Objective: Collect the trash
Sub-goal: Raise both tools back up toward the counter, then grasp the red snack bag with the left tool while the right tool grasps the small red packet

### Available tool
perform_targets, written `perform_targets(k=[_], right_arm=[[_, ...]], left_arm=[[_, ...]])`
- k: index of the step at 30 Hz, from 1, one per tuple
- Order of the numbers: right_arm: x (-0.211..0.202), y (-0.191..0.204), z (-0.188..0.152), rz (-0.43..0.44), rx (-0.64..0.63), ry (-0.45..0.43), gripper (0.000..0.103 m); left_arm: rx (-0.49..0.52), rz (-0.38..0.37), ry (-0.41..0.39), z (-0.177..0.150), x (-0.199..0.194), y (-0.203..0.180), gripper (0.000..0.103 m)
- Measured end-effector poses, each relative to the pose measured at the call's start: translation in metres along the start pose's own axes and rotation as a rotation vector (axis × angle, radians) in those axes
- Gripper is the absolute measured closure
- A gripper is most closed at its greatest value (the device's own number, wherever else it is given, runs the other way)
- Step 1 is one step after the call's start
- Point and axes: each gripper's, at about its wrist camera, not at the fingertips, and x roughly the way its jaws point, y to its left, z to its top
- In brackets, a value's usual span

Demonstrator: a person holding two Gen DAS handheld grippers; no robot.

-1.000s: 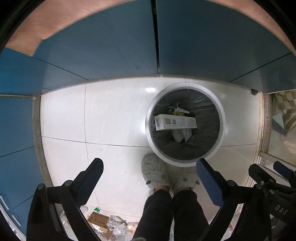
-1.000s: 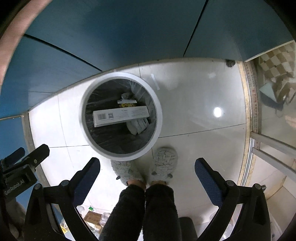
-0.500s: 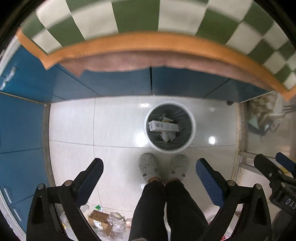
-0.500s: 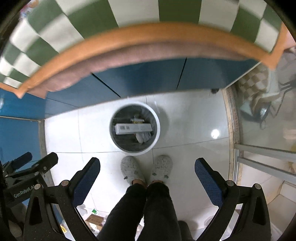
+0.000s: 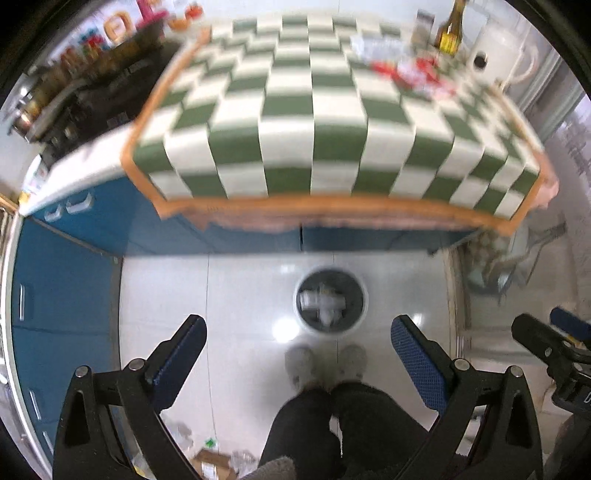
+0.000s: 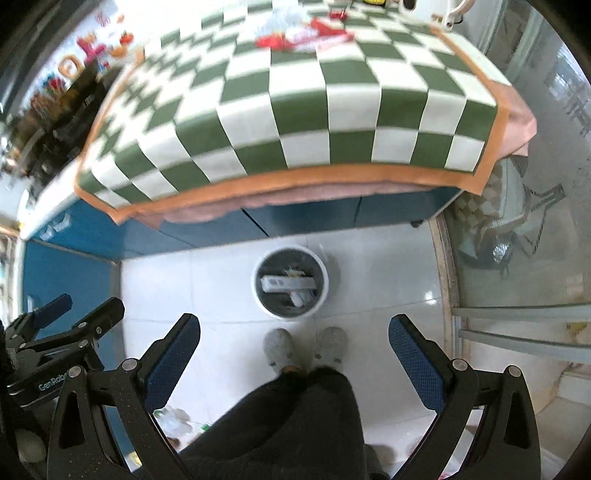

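Observation:
A round white trash bin (image 5: 364,301) (image 6: 325,284) with a dark liner stands on the pale tiled floor below a counter. Inside it lie a long white box (image 6: 287,283) and crumpled wrappers. Red and white wrappers (image 5: 410,75) (image 6: 303,37) lie at the far side of the green-and-white checkered cloth (image 5: 314,122) (image 6: 295,107). My left gripper (image 5: 297,341) hangs open high above the floor, nothing between its fingers. My right gripper (image 6: 294,338) is open and empty too. The left wrist view is blurred.
A person's grey slippers (image 6: 280,349) and dark trouser legs (image 5: 332,424) stand just before the bin. Blue cabinets (image 6: 70,266) run under the counter. A bottle (image 5: 450,27) and a white kettle (image 5: 498,55) stand at the counter's far right. Litter lies on the floor (image 5: 218,458).
Both grippers have risen well above the bin, which now looks small. The counter top with its checkered cloth and wrappers has come into view. Both stay open.

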Motion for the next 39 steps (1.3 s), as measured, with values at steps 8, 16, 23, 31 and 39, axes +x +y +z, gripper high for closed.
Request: perform_targets(k=[8, 16, 23, 31, 39], right_arm=[[-0.043, -0.01, 0.066, 0.142, 0.117, -0.089, 0.0], [-0.017, -0.053, 0.21, 0.139, 0.109, -0.134, 0.053], [0.103, -0.081, 0.397, 0.193, 0.027, -0.024, 0.092], [0.2, -0.097, 0.479, 0.314, 0.001, 0.111, 0.103], [0.221, -0.111, 0.489, 0.441, 0.064, 0.194, 0.103]], left_arm=[[-0.033, 0.051, -0.161, 0.094, -0.029, -0.005, 0.001], [-0.123, 0.062, -0.09, 0.221, 0.034, -0.032, 0.001], [-0.22, 0.005, 0.059, 0.327, 0.13, -0.069, 0.002], [-0.278, -0.129, 0.154, 0.404, 0.217, -0.109, 0.004], [-0.129, 0.049, 0.068, 0.425, 0.208, -0.155, 0.077]])
